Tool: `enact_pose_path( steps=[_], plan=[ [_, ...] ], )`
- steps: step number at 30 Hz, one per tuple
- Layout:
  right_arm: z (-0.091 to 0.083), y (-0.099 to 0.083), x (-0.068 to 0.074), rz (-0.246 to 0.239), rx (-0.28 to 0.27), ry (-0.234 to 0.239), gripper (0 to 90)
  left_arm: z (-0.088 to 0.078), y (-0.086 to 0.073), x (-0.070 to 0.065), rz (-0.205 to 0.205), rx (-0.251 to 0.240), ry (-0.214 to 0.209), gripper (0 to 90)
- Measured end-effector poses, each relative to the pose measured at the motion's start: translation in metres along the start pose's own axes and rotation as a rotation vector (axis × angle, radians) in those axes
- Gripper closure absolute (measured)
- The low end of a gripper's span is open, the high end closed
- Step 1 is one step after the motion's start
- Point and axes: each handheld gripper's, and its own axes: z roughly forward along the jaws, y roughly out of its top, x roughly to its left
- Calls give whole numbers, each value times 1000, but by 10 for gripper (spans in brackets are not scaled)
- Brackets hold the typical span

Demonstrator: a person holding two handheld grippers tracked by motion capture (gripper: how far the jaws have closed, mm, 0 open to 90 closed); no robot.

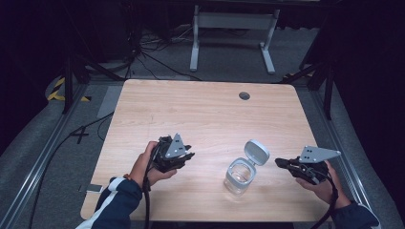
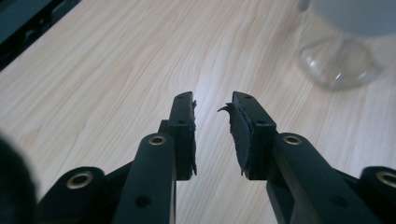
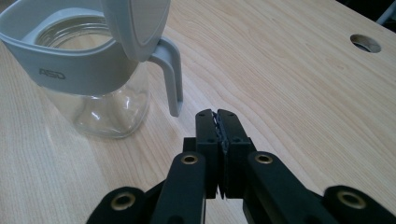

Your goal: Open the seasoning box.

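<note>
A clear glass jar (image 1: 240,177) with a grey collar stands on the wooden table (image 1: 200,114), its grey lid (image 1: 256,151) flipped up. The same jar (image 3: 88,79) fills the upper left of the right gripper view, lid (image 3: 135,23) raised, a grey latch (image 3: 170,70) hanging at its side. My right gripper (image 1: 279,162) is to the right of the jar, apart from it, jaws pressed together on nothing (image 3: 217,114). My left gripper (image 1: 190,155) is left of the jar, jaws apart and empty (image 2: 212,105). The jar's glass base (image 2: 341,63) sits ahead of it to the right.
A round cable hole (image 1: 244,96) lies near the table's far edge. Beyond the table stand a white desk frame (image 1: 234,28) and cables on the grey floor. A person's hands and dark sleeves with white stripes (image 1: 114,200) come in from the bottom.
</note>
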Motion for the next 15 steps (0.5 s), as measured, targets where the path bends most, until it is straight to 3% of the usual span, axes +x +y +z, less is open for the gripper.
enact_pose_path(
  steps=[2,7,15],
  plan=[
    [-2,0,0,-5,3,-2,881,-7,-16,4,-25,26,19,703],
    [-3,-1,1,-17,10,-16,871,-13,-39,8,-49,67,41,700],
    [-9,-14,-1,-16,21,-38,791,-23,-76,11,-124,102,69,587]
  ],
)
